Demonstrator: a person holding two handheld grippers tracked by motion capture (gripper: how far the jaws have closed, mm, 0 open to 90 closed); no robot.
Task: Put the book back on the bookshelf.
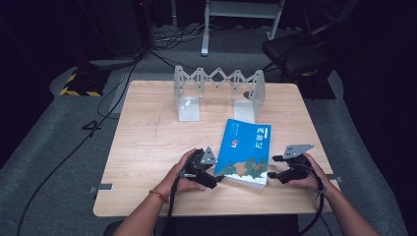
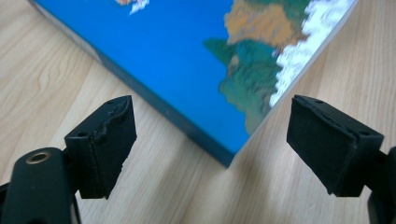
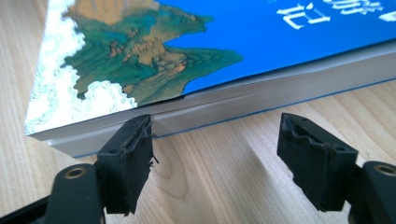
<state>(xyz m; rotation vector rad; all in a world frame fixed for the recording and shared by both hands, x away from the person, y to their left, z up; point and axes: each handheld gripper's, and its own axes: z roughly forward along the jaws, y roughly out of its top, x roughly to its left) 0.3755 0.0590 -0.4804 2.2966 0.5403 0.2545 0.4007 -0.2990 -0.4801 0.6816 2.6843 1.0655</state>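
- The tabletop [image 1: 147, 147] in front of you is pale wood; a clear folding rack [image 1: 219, 91] stands toward its 12 o'clock edge.
- The blue book [image 1: 244, 150] lies flat, cover up, just toward 5 o'clock from the middle of the tabletop.
- Your left hand-held gripper [image 1: 220, 178] sits at the book's 7 o'clock corner, jaws wide, that corner [image 2: 229, 158] between them, untouched.
- Your right hand-held gripper [image 1: 273, 166] faces the page edge [image 3: 261, 100] at 4 o'clock, jaws wide and gripping nothing.
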